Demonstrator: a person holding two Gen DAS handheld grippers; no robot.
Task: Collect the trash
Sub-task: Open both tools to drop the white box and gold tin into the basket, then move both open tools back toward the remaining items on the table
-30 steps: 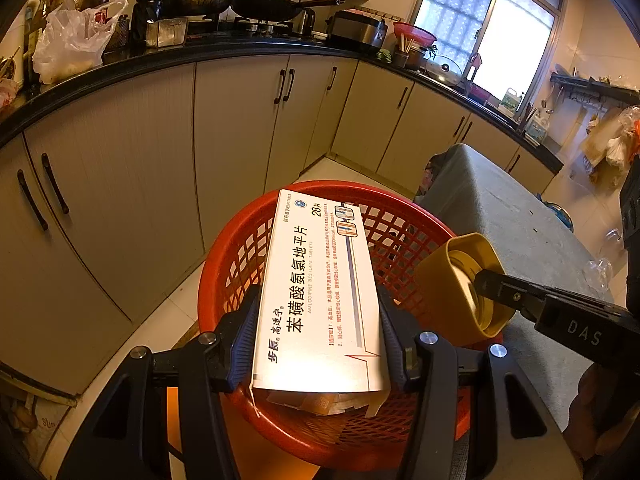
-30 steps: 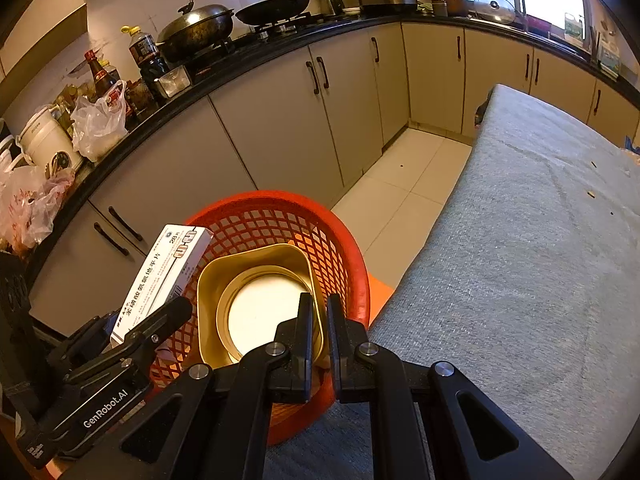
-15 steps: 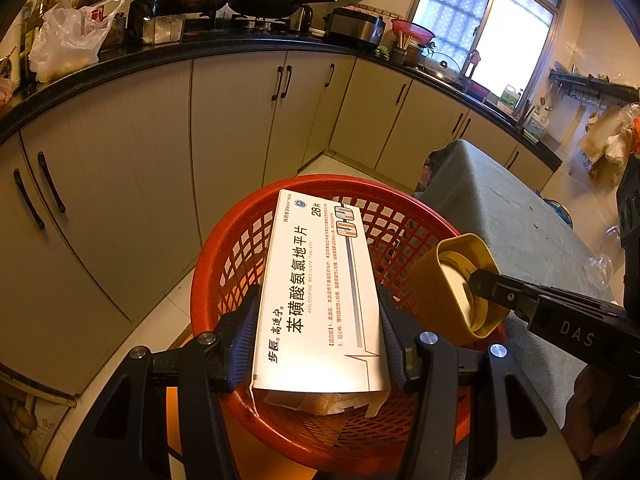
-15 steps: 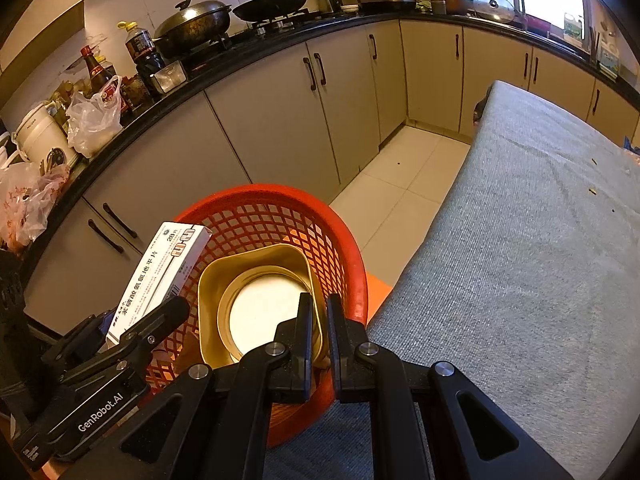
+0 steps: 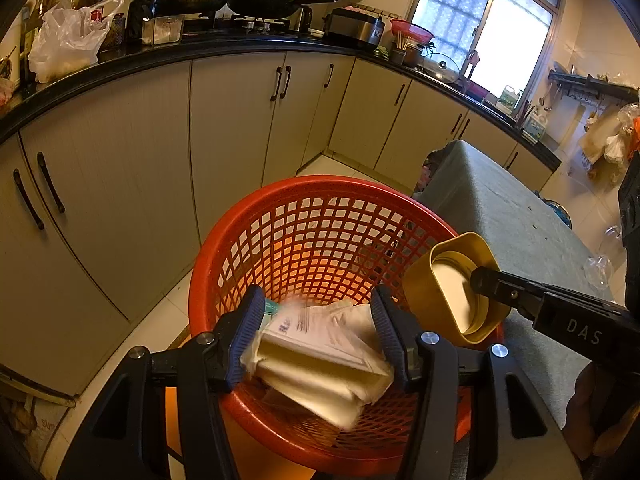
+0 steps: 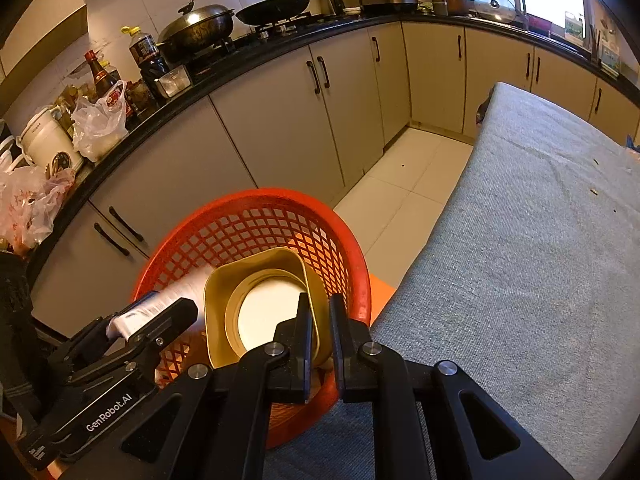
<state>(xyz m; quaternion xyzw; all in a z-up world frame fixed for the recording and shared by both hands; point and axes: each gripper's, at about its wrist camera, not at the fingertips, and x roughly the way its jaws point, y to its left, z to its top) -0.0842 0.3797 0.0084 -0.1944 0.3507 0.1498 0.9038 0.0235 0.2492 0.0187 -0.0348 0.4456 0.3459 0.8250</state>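
A red mesh basket (image 5: pixel 320 184) (image 6: pixel 256 196) stands on the floor against the grey-clothed table (image 6: pixel 520 240). A white medicine box (image 5: pixel 320 352) lies tilted and blurred inside the basket, low between the fingers of my left gripper (image 5: pixel 316 300), which is open and free of it. In the right wrist view the box (image 6: pixel 180 292) shows beside the left gripper (image 6: pixel 176 312). A gold square lid (image 5: pixel 420 292) (image 6: pixel 216 304) hangs over the basket's right rim. My right gripper (image 6: pixel 320 304) (image 5: pixel 480 276) pinches its wall, and its jaws are opening.
Beige cabinets (image 5: pixel 232 140) run along the far side under a black counter (image 5: pixel 160 56) with pans, bottles and a white plastic bag (image 5: pixel 68 44). Tiled floor (image 6: pixel 404 184) shows between cabinets and table. A person's hand (image 5: pixel 600 420) is at the lower right.
The medicine box has left the left gripper's pads and tipped down into the basket. The gap between the right gripper's fingers has widened slightly; the gold lid stays where it was.
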